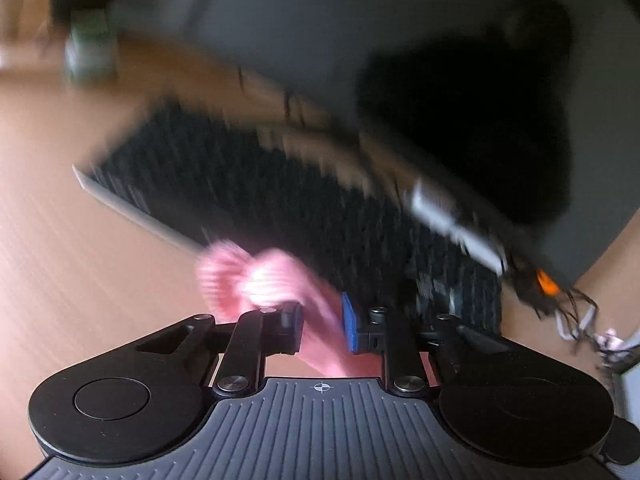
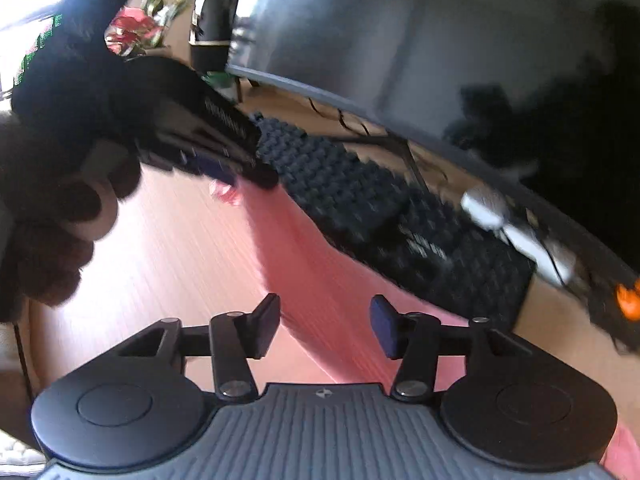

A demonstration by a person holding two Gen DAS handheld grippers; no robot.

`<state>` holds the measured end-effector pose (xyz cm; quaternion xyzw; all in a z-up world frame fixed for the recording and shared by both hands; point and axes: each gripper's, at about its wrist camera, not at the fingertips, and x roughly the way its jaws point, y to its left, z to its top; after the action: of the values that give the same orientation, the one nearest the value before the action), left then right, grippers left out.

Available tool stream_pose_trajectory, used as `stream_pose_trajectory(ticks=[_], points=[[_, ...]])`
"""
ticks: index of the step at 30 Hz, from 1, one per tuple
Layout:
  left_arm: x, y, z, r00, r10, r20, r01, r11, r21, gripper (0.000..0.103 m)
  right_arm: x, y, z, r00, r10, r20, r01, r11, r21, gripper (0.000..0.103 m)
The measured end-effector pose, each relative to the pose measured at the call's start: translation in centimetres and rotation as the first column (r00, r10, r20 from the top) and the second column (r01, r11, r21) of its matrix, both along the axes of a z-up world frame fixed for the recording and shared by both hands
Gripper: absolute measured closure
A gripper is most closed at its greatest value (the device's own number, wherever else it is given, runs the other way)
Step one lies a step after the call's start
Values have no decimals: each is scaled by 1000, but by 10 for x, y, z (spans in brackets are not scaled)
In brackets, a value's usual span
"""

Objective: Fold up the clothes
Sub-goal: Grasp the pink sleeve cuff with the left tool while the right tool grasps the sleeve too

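Your left gripper (image 1: 322, 326) fingers pinch the pink cloth (image 1: 256, 276) to lift it; right gripper (image 2: 324, 326) fingers half-open around its edge at 12 o'clock, not clamped.

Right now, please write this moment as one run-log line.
left gripper: shut on pink knitted cloth | right gripper: open over cloth | black keyboard behind

Home desk: keyboard (image 2: 384, 208), monitor (image 2: 420, 40)
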<state>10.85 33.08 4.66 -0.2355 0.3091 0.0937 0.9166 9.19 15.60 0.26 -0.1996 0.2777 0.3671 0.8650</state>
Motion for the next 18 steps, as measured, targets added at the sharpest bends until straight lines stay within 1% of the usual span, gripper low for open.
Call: stream_pose_trajectory(ticks=[1, 2, 3, 4, 5, 6, 7, 9, 10, 12, 13, 14, 15, 17, 18], points=[[-4, 4, -1, 1000, 6, -2, -6, 1000, -20, 67, 0, 4, -2, 1000, 8, 9, -8, 1000, -4, 31], [-8, 8, -2, 1000, 12, -7, -12, 999, -45, 38, -1, 9, -4, 1000, 16, 18, -16, 1000, -8, 31], [-8, 12, -7, 1000, 6, -24, -8, 996, -84, 26, -1, 13, -7, 999, 24, 27, -24, 1000, -12, 31], [-5, 14, -13, 999, 2, -48, -8, 992, -127, 19, -1, 17, -9, 999, 32, 33, -31, 999, -16, 31], [-1, 16, -20, 997, -2, -74, -11, 985, -170, 19, 2, 20, -12, 999, 39, 29, -39, 999, -22, 31], [5, 16, -24, 995, 0, -98, -18, 983, -181, 18, 4, 24, -16, 998, 50, 30, -49, 998, -31, 31], [11, 16, -28, 992, 3, -123, -26, 982, -187, 16, 6, 28, -19, 998, 59, 31, -58, 997, -42, 31], [23, 12, -35, 984, 32, -176, -61, 985, -163, 16, 9, 34, -23, 997, 68, 31, -66, 996, -59, 31], [25, 10, -35, 982, 45, -183, -73, 986, -148, 17, 10, 35, -25, 997, 70, 28, -68, 996, -62, 31], [17, 9, -30, 984, 79, -158, -98, 988, -119, 17, 7, 32, -22, 997, 73, 14, -73, 997, -33, 31], [11, 12, -26, 986, 91, -139, -106, 988, -108, 15, 5, 29, -20, 997, 73, 7, -73, 997, -19, 31], [5, 14, -23, 987, 108, -123, -119, 989, -90, 11, 5, 26, -20, 998, 62, -5, -62, 998, -7, 31], [0, 16, -22, 986, 119, -118, -128, 989, -70, 9, 5, 23, -19, 999, 51, -17, -51, 999, 5, 31], [0, 21, -28, 982, 110, -150, -119, 992, -49, 9, 5, 17, -18, 999, 30, -41, -29, 999, 26, 31], [5, 22, -33, 980, 95, -174, -107, 993, -56, 9, 7, 14, -19, 998, 21, -57, -19, 999, 27, 31]])
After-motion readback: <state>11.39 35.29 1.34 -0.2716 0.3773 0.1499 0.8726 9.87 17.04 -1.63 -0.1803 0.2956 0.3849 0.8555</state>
